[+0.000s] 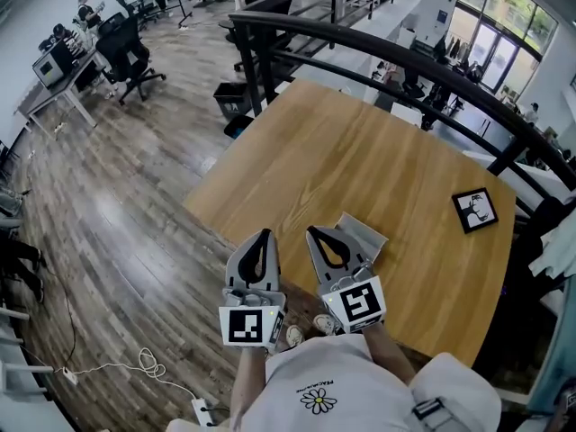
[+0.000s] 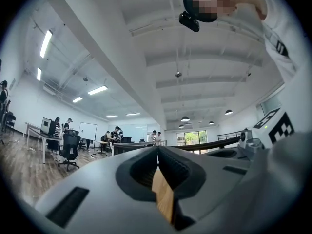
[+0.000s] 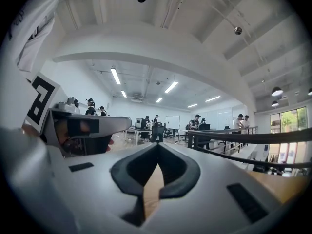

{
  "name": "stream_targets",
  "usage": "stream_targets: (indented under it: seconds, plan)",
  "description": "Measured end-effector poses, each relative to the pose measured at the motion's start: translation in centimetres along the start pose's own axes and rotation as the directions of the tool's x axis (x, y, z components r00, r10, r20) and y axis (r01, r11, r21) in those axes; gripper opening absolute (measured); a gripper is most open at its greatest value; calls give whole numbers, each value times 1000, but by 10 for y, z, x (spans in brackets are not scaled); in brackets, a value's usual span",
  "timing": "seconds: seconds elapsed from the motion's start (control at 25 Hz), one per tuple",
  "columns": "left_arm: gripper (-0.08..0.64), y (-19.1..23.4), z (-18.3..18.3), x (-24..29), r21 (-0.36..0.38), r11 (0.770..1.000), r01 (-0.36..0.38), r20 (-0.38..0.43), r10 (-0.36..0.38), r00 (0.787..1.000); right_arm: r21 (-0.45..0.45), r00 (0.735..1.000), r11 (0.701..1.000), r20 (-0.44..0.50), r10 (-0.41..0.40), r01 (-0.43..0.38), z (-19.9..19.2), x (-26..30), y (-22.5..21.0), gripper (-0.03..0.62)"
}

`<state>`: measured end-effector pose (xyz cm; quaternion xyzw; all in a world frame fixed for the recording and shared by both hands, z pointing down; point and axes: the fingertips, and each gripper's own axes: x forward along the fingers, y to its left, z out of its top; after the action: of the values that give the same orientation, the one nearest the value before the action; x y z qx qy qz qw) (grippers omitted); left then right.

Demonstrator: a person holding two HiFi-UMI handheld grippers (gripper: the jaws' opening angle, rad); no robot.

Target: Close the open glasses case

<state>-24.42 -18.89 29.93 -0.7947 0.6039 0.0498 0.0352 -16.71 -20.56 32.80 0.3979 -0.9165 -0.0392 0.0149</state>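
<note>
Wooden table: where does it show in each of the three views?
Head view: wooden table fills the centre.
Left gripper view: table, a sliver low centre behind the jaws.
Right gripper view: table, bottom right corner.
Shared landmark: black curved railing beyond it.
</note>
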Motion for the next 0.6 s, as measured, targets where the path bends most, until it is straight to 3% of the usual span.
stream_targets:
  seconds: [0.12,0.32,0.48,0.6]
  plan:
    - [22,-6,2,5,13,999,32,-7,-32,999,-5,1000,1000,7,-3,3,5,-1,-3,8]
    - [103,-29,-14,25,-64,989,136,-50,-139,989,11,999,999,13,-50,50,3,-13,-20,8]
    - [173,-54,-14,46,-134,961,244,-26,-249,968,35,993,992,-2,-118,118,-4,-32,-42,8]
    - [202,-70,-21,63,-148,943,299,-25,-306,952,30,984,984,-15,-178,178,-11,-49,-60,8]
